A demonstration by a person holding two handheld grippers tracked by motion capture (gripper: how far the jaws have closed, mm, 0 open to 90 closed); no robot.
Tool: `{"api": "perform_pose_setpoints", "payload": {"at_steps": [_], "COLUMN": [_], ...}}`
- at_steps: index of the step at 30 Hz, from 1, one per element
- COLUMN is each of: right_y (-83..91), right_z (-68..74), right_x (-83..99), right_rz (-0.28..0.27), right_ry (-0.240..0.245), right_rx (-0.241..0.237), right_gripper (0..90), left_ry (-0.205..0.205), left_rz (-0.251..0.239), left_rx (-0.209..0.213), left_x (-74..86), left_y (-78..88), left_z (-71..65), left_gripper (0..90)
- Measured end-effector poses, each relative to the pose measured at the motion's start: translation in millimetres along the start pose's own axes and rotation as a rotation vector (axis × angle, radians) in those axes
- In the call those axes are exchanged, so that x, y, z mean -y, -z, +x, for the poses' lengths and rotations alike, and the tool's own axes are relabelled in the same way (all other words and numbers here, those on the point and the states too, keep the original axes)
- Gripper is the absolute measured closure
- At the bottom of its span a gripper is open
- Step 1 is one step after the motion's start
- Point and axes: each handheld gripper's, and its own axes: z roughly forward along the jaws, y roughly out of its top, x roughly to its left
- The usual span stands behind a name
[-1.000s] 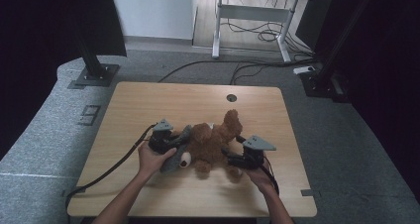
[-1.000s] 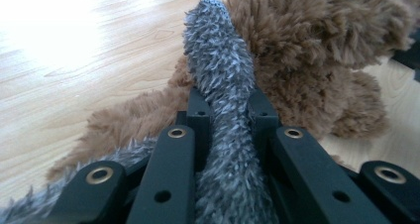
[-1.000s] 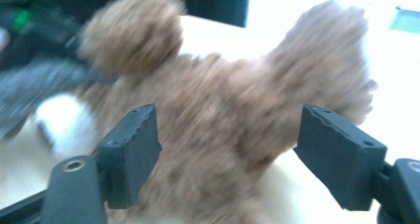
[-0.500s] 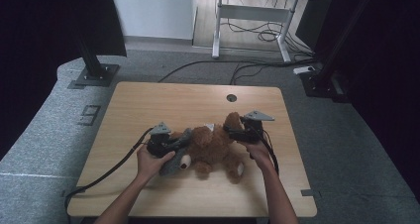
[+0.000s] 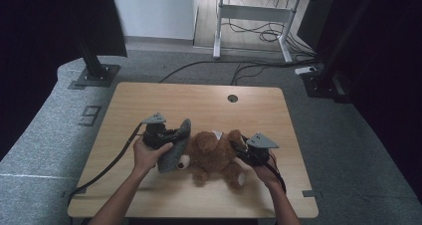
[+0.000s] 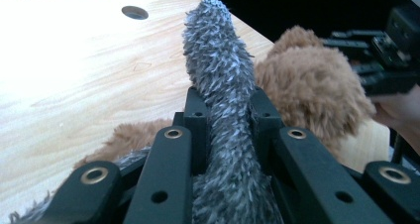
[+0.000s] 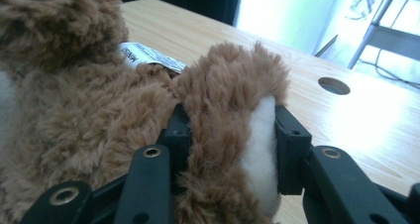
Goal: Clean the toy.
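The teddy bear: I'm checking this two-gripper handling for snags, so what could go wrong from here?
1. The left gripper is clamped on a thin fold of the grey fuzzy cloth; the fold could slip out if pulled.
2. The right gripper, whose jaws have just closed, pinches only one limb of the teddy bear; lifting by it may strain the seam or let the bear swing.

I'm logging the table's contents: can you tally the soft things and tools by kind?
Brown teddy bear: 1
Grey fuzzy fabric piece: 1
Handheld tools: 2, left tool and right tool
Total: 4
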Motion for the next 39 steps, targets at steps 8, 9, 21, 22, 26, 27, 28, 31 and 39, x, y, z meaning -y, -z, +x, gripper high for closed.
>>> {"api": "perform_pose_setpoints", "payload": {"at_steps": [8,9,21,22,26,27,28,31,39], "right_y": [5.1,5.9,28.6,24.8,0.5,-3.5,-5.9,-5.6,5.5], "right_z": [4.1,3.4,16.9,19.8,23.0,22.1,21.1,18.8,35.5], "right_x": [4.3,2.9,-60.7,-63.7,-56.2,-50.9,-45.2,-28.1,10.5], "right_rz": [-0.031,-0.03,-0.15,-0.137,-0.017,0.01,0.037,0.08,0.195], "right_ry": [-0.005,-0.012,-0.024,-0.012,-0.007,-0.012,-0.023,-0.057,-0.065], "right_rx": [0.0,-0.005,-0.061,-0.073,-0.112,-0.112,-0.122,-0.16,-0.233], "right_gripper": [56.5,53.9,35.4,36.4,35.8,34.8,33.5,32.6,19.5], "left_ry": [0.028,0.026,0.007,0.009,0.011,0.012,0.013,0.012,0.012], "left_rz": [0.092,0.091,0.032,0.03,0.02,0.016,0.013,0.012,0.018], "left_rx": [0.005,0.009,0.014,0.015,0.025,0.027,0.029,0.034,0.065], "left_x": [15.4,20.9,45.2,46.4,50.6,51.5,52.5,54.1,63.1], "left_y": [-28.8,-29.5,-21.3,-20.4,-16.7,-16.1,-15.5,-14.5,-11.2], "left_z": [6.2,4.8,-7.5,-8.1,-9.0,-9.0,-9.1,-10.1,-15.6], "left_gripper": [76.8,77.1,77.8,77.8,77.7,77.7,77.7,77.7,77.7]}}
